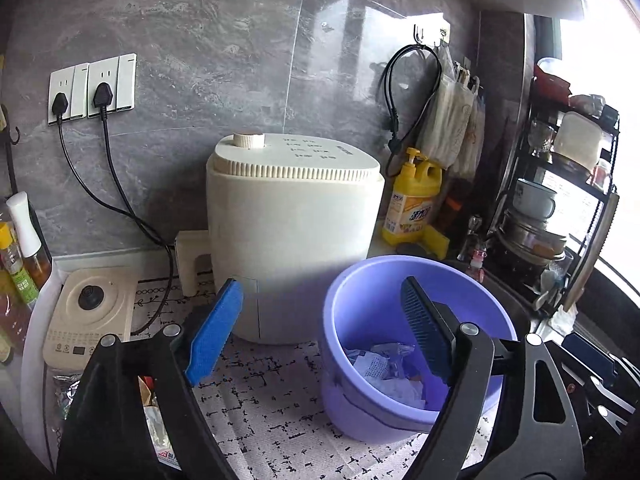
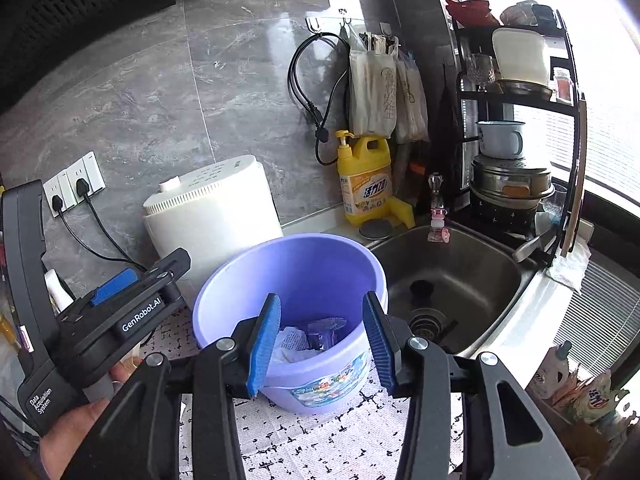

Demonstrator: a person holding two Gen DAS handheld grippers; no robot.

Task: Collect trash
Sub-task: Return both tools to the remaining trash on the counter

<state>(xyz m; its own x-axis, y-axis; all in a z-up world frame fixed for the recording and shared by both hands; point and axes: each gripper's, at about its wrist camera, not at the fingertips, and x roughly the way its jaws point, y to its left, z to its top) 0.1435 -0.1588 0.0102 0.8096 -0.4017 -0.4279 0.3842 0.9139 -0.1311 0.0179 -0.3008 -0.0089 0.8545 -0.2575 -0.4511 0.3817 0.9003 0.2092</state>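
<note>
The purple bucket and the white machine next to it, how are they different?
The purple bucket is open on top with crumpled trash inside; the white machine is closed, with a knob on its lid. The bucket is shorter and stands nearer the sink. Both are round and sit on the patterned mat.

The purple bucket [image 2: 290, 280] stands open-topped near the counter's [image 2: 320, 444] front edge — white appliance [image 2: 212, 216] close behind it, sink [image 2: 460, 280] just beside; patterned counter in front lies bare.

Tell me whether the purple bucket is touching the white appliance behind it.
Cannot tell. In the left wrist view the purple bucket shows a sliver of mat beside the white appliance; in the right wrist view its rim overlaps the appliance, hiding any gap.
</note>
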